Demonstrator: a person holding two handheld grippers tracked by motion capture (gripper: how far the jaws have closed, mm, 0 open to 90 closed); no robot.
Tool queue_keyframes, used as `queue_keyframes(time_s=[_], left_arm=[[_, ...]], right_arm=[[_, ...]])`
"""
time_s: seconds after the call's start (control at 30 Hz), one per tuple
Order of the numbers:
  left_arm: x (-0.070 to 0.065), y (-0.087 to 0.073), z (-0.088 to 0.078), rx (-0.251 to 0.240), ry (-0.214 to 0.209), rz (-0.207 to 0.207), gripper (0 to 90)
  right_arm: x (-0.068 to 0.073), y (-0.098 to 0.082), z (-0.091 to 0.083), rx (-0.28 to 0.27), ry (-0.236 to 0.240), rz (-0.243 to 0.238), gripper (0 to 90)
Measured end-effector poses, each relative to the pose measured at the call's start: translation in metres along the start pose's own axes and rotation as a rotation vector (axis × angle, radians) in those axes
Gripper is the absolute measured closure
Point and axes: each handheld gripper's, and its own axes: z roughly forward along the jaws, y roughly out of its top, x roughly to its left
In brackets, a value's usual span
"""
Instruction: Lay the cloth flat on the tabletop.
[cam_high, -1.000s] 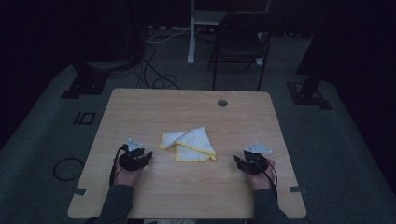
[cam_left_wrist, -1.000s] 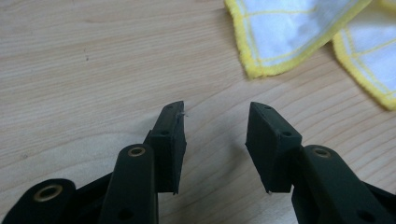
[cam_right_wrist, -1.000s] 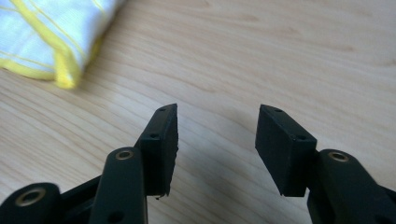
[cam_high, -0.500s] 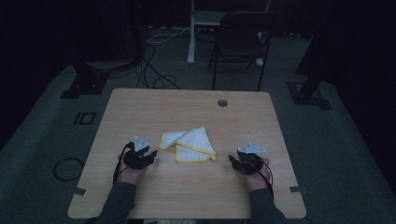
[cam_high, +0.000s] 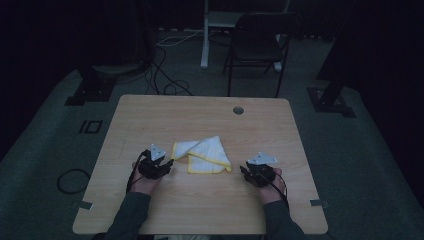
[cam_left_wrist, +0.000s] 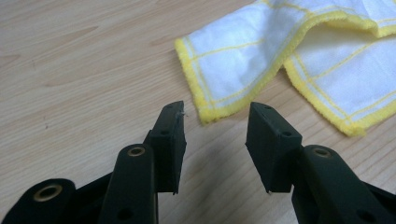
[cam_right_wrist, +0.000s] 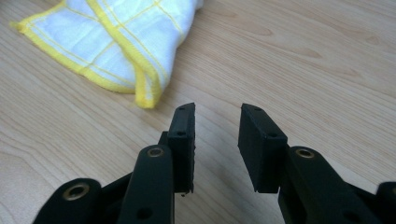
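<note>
2 claws nearer the cloth (cam_high: 202, 155) than before, right claw (cam_high: 248, 172) narrower

The person wears dark grey long sleeves (cam_high: 131, 217), and each hand carries a black two-jaw gripper, the left gripper (cam_left_wrist: 215, 122) and the right gripper (cam_right_wrist: 216, 121), with flat rectangular pads, brass-coloured rivets, a grey three-cornered plate on top and a thin black cable.

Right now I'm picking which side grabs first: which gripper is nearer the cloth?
Left. The left gripper sits just off the cloth's left corner; the right gripper is farther off its right edge, across bare table.
</note>
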Motion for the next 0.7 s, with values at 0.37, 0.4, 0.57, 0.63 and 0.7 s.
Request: queue_keyframes(time_s=[0.37, 0.4, 0.57, 0.63, 0.7], left_arm=[[-0.012, 0.013, 0.012, -0.005, -0.008, 0.049, 57.4], [-0.013, 0.014, 0.012, -0.003, -0.008, 0.057, 57.4], [-0.018, 0.022, 0.016, -0.009, -0.017, 0.075, 57.4], [-0.020, 0.025, 0.018, -0.009, -0.022, 0.085, 57.4], [-0.022, 0.028, 0.020, -0.011, -0.022, 0.092, 57.4]], right_arm=[[0.007, 0.003, 0.004, 0.009, 0.010, -0.017, 67.1], [0.007, 0.003, 0.004, 0.010, 0.011, -0.016, 67.1], [0.009, 0.004, 0.005, 0.012, 0.015, -0.021, 67.0], [0.010, 0.004, 0.006, 0.012, 0.017, -0.021, 67.0], [0.010, 0.004, 0.006, 0.011, 0.020, -0.023, 66.8]])
